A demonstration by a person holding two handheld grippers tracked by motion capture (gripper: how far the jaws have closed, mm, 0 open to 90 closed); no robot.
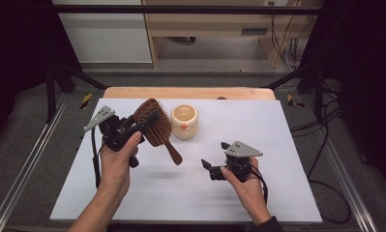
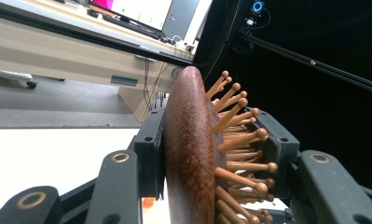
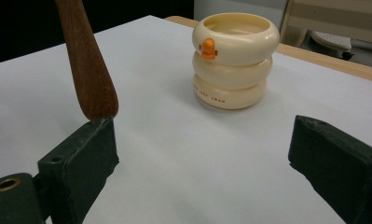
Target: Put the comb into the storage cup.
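Wooden hairbrush [image 1: 154, 128] is clamped by its head in the left gripper [image 1: 149, 120], raised above the white table [image 1: 277, 125] beside the cream cup [image 1: 184, 121]. Right gripper [image 1: 214, 159] stands wide open, empty. Lower the handle squarely into the cup before release.

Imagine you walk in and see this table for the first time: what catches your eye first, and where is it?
First the brown wooden hairbrush, held off the white table at its left, its head clamped in the left gripper and its handle slanting down. Next the cream ringed cup with an orange mark, standing just right of the brush. Nearer the front, the right gripper hangs with jaws wide open and nothing between them.
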